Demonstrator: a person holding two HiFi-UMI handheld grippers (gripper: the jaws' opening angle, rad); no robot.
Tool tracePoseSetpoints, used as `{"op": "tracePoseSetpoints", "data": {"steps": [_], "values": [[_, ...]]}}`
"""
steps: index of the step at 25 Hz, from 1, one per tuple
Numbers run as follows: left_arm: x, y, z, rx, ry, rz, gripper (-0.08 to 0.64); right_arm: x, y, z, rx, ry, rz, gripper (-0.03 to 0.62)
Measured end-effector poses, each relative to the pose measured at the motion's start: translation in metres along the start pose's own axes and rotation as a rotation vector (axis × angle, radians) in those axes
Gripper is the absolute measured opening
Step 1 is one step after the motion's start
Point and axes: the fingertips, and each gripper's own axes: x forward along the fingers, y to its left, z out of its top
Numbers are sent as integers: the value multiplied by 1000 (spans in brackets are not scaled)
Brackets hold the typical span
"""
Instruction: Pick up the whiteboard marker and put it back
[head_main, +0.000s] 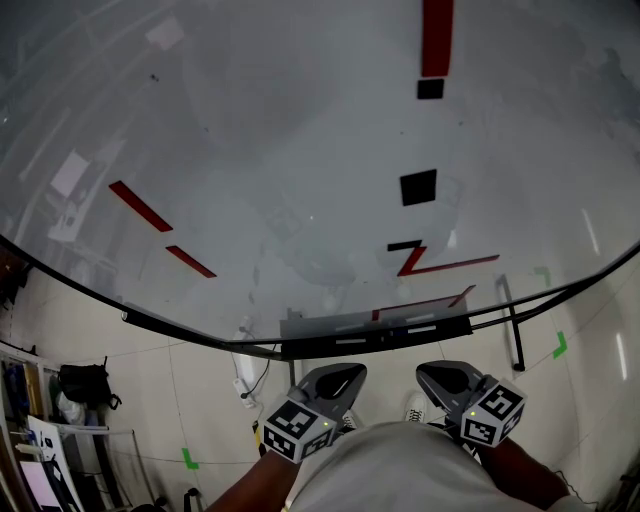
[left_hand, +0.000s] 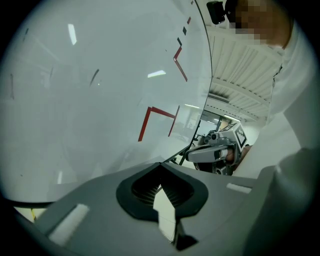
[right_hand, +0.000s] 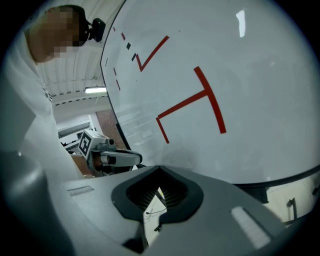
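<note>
Head view: a whiteboard (head_main: 300, 150) with red lines (head_main: 140, 206) fills the frame; at its lower edge, centre, a tray (head_main: 300, 328) holds slim pale shapes (head_main: 351, 341), where no marker can be told for sure. The left gripper (head_main: 347, 372) and right gripper (head_main: 432, 371) sit low, below the tray. Left gripper view: jaws pressed together, nothing between them. Right gripper view: jaws likewise together and empty

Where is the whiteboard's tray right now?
Head view, centre bottom: the tray runs along the bottom of the whiteboard, just beyond the left gripper and right gripper.
</note>
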Motion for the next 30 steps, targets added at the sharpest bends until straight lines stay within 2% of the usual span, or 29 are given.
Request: {"op": "tracePoseSetpoints", "data": {"steps": [10,17,24,27,30], "values": [[-18,-4,-3,-1,-19,21,15,7,11,2,-12,9,12,2],[-28,-3,-8,22,-7,-21,16,10,27,2,-15,-9,-36,2],[-38,-11,-16,51,3,-100,16,3,52,-6,-15,-46,-130,2],[-41,-20,-22,47,7,-117,17,-3,61,-16,-34,-26,-135,2],[-44,-29,-27,41,-3,-92,17,-12,64,-20,-33,-28,-113,2]]}}
